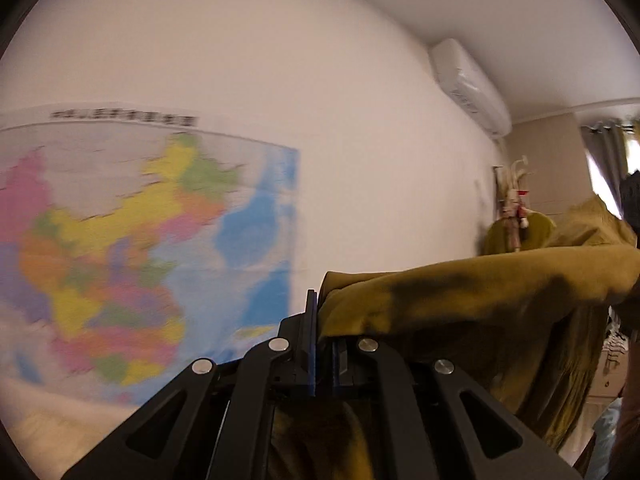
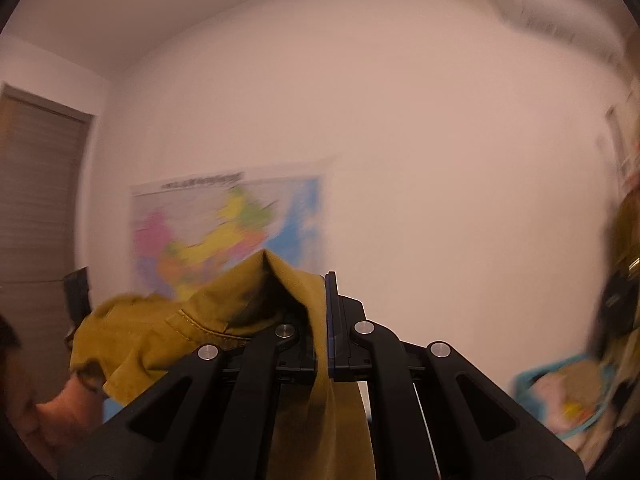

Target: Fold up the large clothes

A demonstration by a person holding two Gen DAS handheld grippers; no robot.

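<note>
Now I see garment [image 1: 480, 292], mustard cloth, held up in air before wall [image 1: 340, 140], stretched between both tools. Left gripper [image 1: 323, 320] pinching one edge, cloth trailing right. Right gripper [image 2: 325, 312] clamped on another edge [image 2: 240, 304], cloth bunched left, tail hanging below. Map [image 1: 140, 248] on wall behind; air conditioner [image 1: 470, 88] high right.

A pale beige surface [image 1: 44, 420] runs directly below the wall map [image 1: 120, 240]. It is blurred, so bed, tabletop or floor cannot be told, nor what lies on it. The olive garment [image 1: 480, 292], right of the map, does not rest on this strip.
</note>
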